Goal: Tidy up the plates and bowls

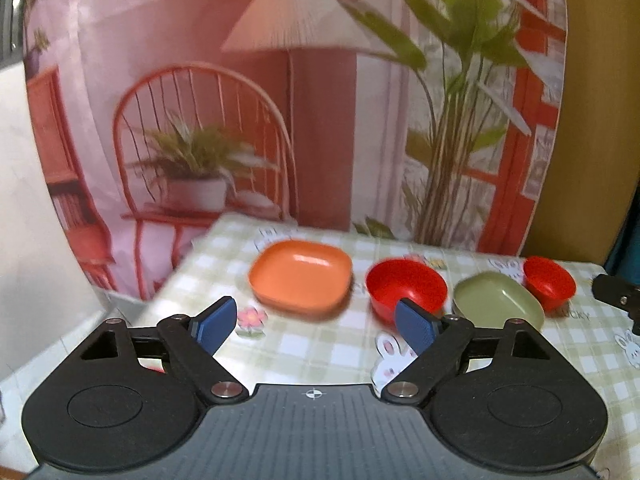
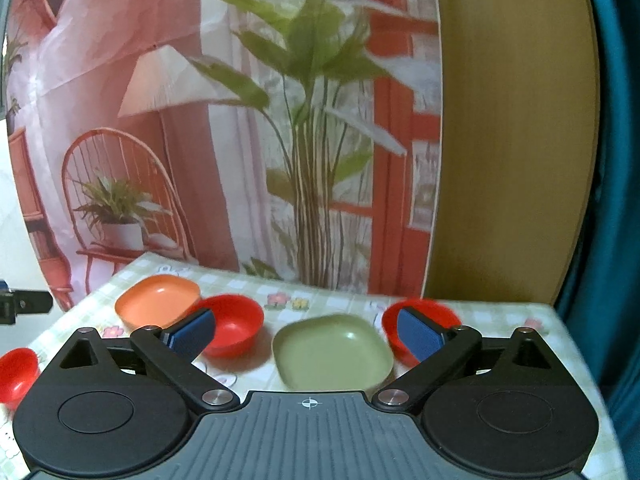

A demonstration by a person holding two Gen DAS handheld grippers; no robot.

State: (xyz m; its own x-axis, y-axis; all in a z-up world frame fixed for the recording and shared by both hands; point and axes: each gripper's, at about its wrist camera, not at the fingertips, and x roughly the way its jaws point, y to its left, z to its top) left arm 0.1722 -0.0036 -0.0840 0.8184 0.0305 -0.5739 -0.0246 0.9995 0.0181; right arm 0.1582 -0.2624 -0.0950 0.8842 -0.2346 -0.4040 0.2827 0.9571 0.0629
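Both claws wide open, empty: left gripper (image 1: 314, 326), right gripper (image 2: 306, 334). Green plate (image 2: 334, 354) mid-frame looks light, stiff, prob slick plastic; pinch its rim.

The tablecloth (image 1: 520, 344) carries a partly legible word, "LUCKY".

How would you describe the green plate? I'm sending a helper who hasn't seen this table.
Find the checked tablecloth in front of the printed backdrop. In the row of dishes, look between the two red bowls toward the right end. The green plate is the only green dish, shallow and squarish; the other plate is orange.
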